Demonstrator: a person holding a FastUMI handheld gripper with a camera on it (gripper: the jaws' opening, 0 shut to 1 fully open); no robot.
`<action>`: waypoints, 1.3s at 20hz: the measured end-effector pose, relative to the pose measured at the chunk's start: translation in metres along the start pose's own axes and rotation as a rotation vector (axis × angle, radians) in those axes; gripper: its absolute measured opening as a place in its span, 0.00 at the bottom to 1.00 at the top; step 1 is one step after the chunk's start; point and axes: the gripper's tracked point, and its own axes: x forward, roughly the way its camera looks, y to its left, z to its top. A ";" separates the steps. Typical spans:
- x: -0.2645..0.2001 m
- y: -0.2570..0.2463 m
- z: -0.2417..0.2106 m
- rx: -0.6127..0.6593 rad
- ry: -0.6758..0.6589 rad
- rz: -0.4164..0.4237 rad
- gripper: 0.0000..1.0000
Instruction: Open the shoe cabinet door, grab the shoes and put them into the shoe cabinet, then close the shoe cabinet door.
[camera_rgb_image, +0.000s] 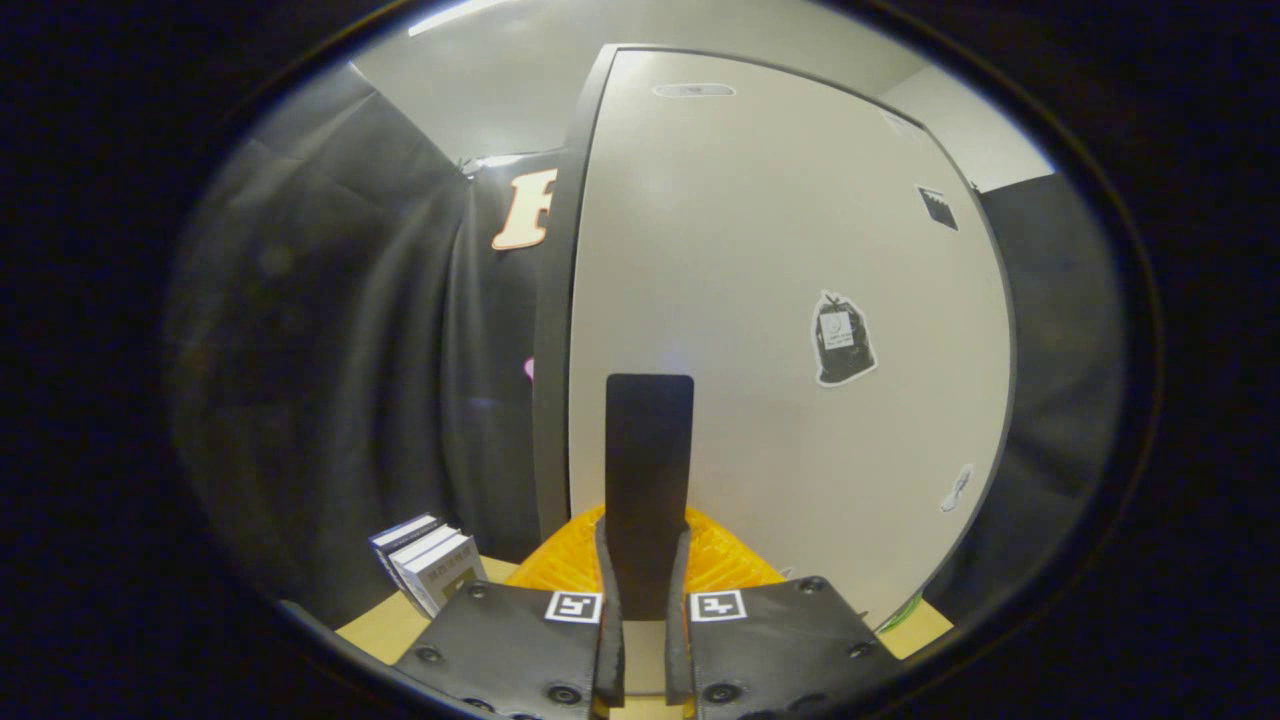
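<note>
- 2 jaws of the gripper (640, 600) are pinching a dark flat upright handle (648, 480), which is standing between them and rising above their tips.
- The handle is sitting against the pale shoe cabinet door (780, 330), which is facing the camera closely and looking closed or nearly so, its dark edge running down just left of the handle.
- 1 dark sticker (843, 340) is showing on the door right of the handle, with a smaller dark one (937, 208) higher up and a small pale one (957, 488) lower down.
- An orange ribbed thing (560, 570) is lying just beyond the jaws at the foot of the door; whether it is a shoe I cannot tell.
- A few upright books (430, 565) are standing left of the jaws on the light wooden worktop (385, 630).
- Black cloth is hanging on both sides of the cabinet.
</note>
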 end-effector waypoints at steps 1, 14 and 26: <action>-0.001 -0.001 0.001 -0.002 -0.004 -0.006 0.18; -0.058 -0.021 0.003 -0.002 -0.034 -0.113 0.17; -0.104 -0.046 0.003 -0.002 -0.045 -0.165 0.17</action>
